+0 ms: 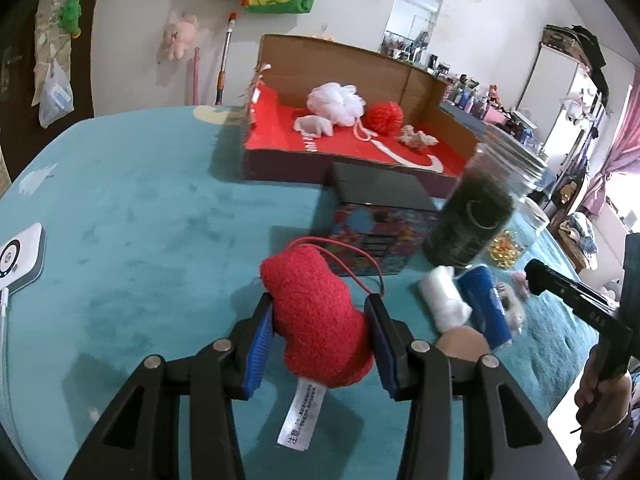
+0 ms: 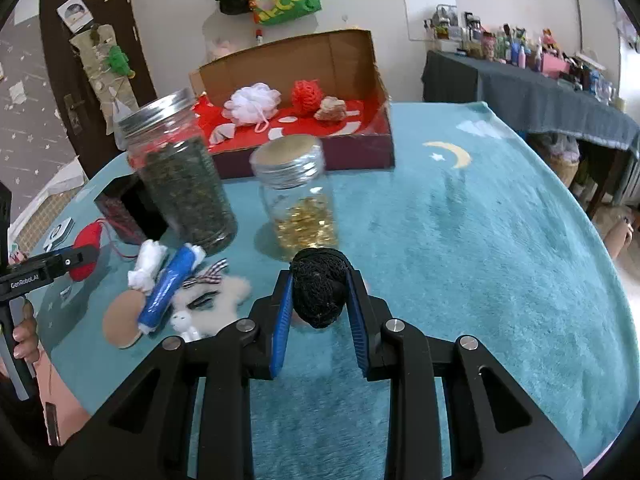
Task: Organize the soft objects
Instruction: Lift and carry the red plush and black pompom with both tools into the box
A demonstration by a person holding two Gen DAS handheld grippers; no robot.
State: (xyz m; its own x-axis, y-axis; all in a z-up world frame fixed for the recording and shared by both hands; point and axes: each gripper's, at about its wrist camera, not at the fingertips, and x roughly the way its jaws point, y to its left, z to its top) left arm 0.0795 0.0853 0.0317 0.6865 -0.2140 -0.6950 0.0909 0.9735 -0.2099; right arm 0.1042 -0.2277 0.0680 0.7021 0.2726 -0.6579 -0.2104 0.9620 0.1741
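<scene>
My left gripper [image 1: 320,304] is shut on a red plush toy [image 1: 316,320] with a white label, held over the teal cloth. My right gripper [image 2: 318,280] is shut on a black mesh ball [image 2: 320,292]. An open cardboard box [image 1: 276,56] with a red lining stands at the back and holds a white bath pouf [image 1: 336,102], a red yarn ball [image 1: 385,117], a white piece [image 1: 314,126] and a beige piece [image 1: 416,138]. A white roll [image 2: 146,266], a blue roll [image 2: 170,286], a fluffy white item with a checked bow [image 2: 224,300] and a round tan pad [image 2: 122,320] lie on the cloth at left.
A tall jar of dark leaves [image 2: 180,172] and a smaller jar of gold pieces [image 2: 298,196] stand in front of the box. A dark patterned tin [image 1: 376,220] sits beside them. A white device [image 1: 18,256] lies at the cloth's left edge. A cluttered side table [image 2: 540,92] stands at right.
</scene>
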